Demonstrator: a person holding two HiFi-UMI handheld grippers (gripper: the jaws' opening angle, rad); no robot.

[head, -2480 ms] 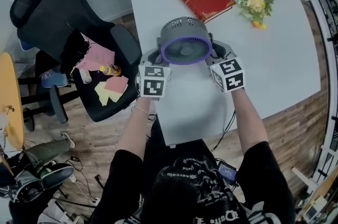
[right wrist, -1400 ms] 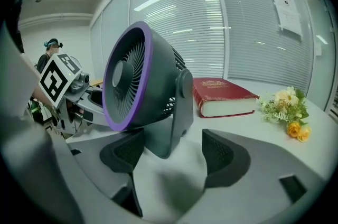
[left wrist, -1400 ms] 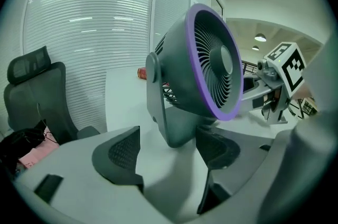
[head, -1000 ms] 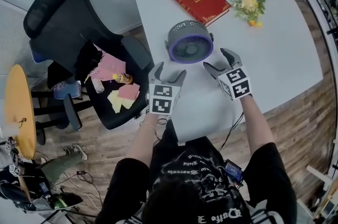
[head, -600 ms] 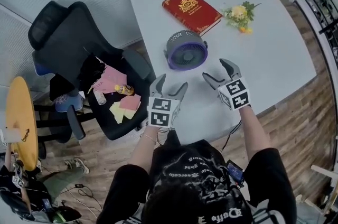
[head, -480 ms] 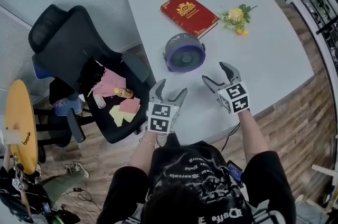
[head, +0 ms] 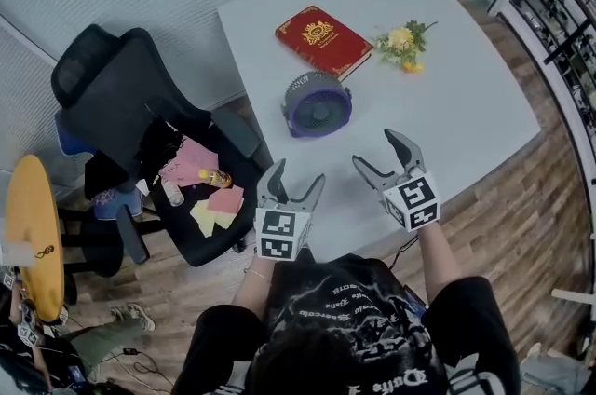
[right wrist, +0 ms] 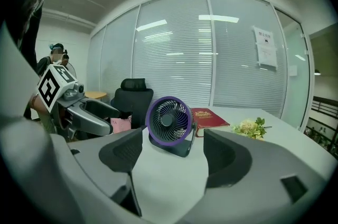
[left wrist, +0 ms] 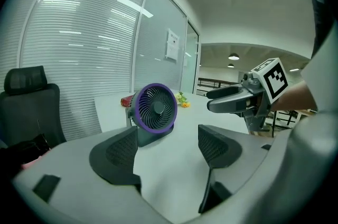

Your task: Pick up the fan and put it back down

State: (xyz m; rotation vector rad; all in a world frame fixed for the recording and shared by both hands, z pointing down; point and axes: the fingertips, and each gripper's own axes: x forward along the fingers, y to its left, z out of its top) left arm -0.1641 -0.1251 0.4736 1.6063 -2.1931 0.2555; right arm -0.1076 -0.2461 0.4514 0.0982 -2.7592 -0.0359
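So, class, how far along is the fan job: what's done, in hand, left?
Done: the fan, clasped earlier, stands upright on the white table, released. In hand: nothing; left gripper and right gripper are open, clear of it. Left: apparently nothing.

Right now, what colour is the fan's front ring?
Fan ring: purple; best in right gripper view.

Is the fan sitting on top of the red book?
No, the fan stands on the white table, apart from the red book.

Red book (head: 323, 40), flowers (head: 402, 45), office chair (head: 121, 95)
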